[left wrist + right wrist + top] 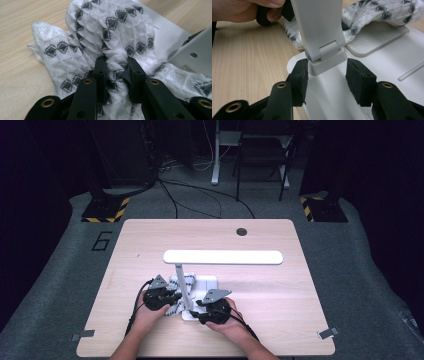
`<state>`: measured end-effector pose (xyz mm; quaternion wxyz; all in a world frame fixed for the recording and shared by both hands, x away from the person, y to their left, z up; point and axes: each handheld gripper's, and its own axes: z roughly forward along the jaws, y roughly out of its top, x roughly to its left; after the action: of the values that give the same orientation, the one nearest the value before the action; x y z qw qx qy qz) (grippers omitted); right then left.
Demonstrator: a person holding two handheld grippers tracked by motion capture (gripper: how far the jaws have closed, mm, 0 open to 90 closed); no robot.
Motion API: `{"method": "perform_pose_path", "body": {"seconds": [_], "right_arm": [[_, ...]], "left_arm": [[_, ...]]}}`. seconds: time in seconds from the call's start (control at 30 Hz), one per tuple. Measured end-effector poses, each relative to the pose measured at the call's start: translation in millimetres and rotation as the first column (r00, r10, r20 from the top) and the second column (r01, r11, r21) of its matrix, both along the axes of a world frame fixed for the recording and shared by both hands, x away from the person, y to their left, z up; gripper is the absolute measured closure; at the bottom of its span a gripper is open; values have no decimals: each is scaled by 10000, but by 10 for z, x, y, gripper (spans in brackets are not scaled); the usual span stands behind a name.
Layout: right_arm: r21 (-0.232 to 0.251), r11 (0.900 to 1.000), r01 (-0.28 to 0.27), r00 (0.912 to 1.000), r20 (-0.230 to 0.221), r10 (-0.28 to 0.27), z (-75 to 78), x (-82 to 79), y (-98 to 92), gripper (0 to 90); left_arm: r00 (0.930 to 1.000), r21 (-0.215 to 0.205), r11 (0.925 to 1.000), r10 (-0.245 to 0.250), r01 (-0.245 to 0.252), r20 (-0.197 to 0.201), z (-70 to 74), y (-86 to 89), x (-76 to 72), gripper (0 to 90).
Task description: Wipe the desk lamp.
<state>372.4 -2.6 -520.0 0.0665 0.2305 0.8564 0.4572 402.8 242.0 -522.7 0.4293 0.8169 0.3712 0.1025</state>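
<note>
A white desk lamp stands on the wooden table point(270, 320), with a long head bar point(222, 257), a thin stem point(180, 285) and a flat base point(206, 282). A white cloth point(188, 281) with black diamonds lies bunched over the base beside the stem. My left gripper point(116, 63) is shut on a gathered fold of this cloth point(110, 30); in the high view this gripper point(171, 299) sits left of the stem. My right gripper point(327, 67) has its pads against both sides of the stem's hinge block point(327, 58), low on the base point(387, 65); it point(201, 309) sits at the base's near edge.
A dark round hole point(242, 231) sits near the table's far edge. Beyond the table are cables on grey floor, stands with yellow-black striped feet point(105, 210), and a chair frame point(262, 155). A hand point(244, 11) holding the other gripper appears past the stem.
</note>
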Motion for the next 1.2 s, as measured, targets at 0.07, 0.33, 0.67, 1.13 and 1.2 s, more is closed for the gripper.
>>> {"method": "perform_pose_path", "body": {"seconds": [0.07,0.33,0.67,1.13,1.2], "right_arm": [[1,10000,16,10000,9,-16,0,0,0,524],[1,10000,2,10000,-4,-2,0,0,0,524],[20,10000,17,10000,2,-17,-1,2,-1,523],[9,10000,6,10000,-3,-6,-1,1,0,523],[21,10000,17,10000,6,-17,-2,2,-1,523]], "left_arm": [[9999,58,9999,-129,129,-36,7,6,-17,732],[9992,211,9990,-384,386,-124,27,6,-66,733],[9982,399,9975,-587,591,-106,41,10,-80,732],[10000,165,9999,41,-42,30,20,-11,45,730],[9999,107,9999,125,-126,33,12,-8,70,730]]}}
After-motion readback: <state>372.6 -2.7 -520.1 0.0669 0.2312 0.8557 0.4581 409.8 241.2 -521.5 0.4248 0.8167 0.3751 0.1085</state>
